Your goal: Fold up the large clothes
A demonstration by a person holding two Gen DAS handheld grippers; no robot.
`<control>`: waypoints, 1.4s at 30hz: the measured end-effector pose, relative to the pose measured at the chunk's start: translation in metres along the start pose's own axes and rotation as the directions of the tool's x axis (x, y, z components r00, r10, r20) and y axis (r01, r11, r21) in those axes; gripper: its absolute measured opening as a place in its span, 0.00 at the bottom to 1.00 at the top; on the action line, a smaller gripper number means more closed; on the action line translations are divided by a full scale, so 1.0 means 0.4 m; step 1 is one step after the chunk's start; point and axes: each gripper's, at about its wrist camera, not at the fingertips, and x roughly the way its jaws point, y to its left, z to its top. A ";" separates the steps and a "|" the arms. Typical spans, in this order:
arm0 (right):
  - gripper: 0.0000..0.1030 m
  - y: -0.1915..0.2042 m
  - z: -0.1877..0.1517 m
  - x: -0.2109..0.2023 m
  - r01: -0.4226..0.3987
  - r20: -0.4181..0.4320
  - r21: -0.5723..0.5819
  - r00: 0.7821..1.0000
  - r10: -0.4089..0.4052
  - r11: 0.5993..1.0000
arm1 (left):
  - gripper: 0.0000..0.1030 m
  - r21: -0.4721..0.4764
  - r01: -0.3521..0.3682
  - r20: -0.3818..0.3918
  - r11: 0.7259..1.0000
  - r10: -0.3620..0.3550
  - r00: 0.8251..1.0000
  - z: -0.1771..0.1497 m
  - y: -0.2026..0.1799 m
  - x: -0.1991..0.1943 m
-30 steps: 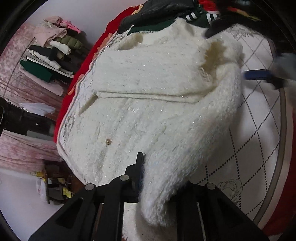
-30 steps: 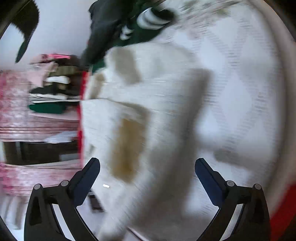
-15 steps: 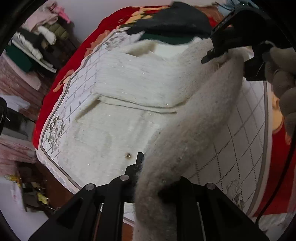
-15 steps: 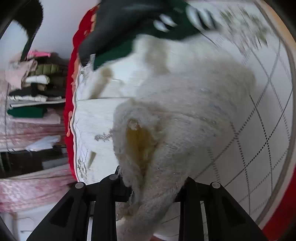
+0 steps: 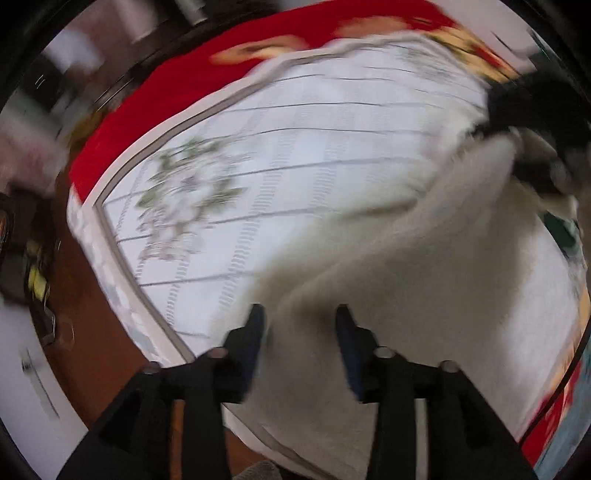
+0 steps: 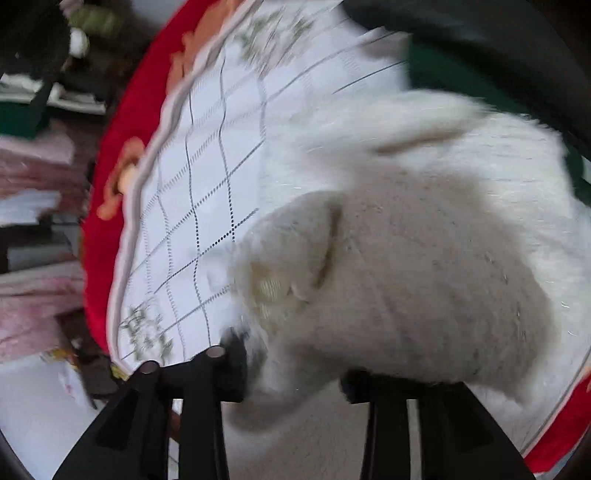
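Lying across the white quilted bed cover (image 5: pixel 295 155), the fluffy white sweater (image 6: pixel 424 258) is running away from both tools toward the dark clothes pile (image 6: pixel 480 33). Its folded edge is sitting between the jaws of the right gripper (image 6: pixel 291 373) and of the left gripper (image 5: pixel 299 332). Both are opening, neither nearer. No writing is showing.

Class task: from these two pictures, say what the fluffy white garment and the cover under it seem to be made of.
White garment: probably a soft, fuzzy knit, matte, with a shaggy nap and blurred hairy edges. Bed cover: looks like smooth woven or quilted cloth, white with dotted diamond lines and printed flowers.
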 end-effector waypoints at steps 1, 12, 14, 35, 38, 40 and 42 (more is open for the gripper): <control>0.58 0.014 0.013 0.037 -0.002 -0.012 -0.003 1.000 0.002 1.000 | 0.64 -0.020 -0.023 -0.002 1.000 0.023 1.000 0.010 0.030 0.021; 0.92 -0.319 -0.116 -0.198 -0.306 0.283 0.071 0.919 0.275 0.949 | 0.81 -0.060 -0.065 -0.042 0.996 0.062 0.997 0.000 0.096 0.100; 0.92 -0.447 -0.134 -0.195 -0.211 0.281 0.168 0.947 0.158 0.963 | 0.81 -0.053 -0.087 -0.053 0.995 0.084 0.995 0.000 0.089 0.131; 0.13 -0.880 -0.597 -0.205 -0.427 0.415 0.548 0.885 0.210 0.719 | 0.82 0.252 -0.156 0.020 0.955 0.156 0.988 -0.014 -0.067 0.124; 0.13 -0.961 -0.760 -0.251 -0.315 0.318 0.610 0.938 0.139 0.728 | 0.82 0.304 -0.134 0.012 0.943 0.137 0.990 -0.030 -0.119 0.120; 0.13 -1.009 -0.815 -0.279 -0.293 0.281 0.640 0.950 0.139 0.711 | 0.82 0.312 -0.121 0.008 0.942 0.124 0.992 -0.039 -0.144 0.102; 0.14 -1.027 -0.800 -0.329 -0.279 0.286 0.604 0.950 0.124 0.746 | 0.82 0.307 -0.117 0.025 0.945 0.115 0.993 -0.042 -0.155 0.074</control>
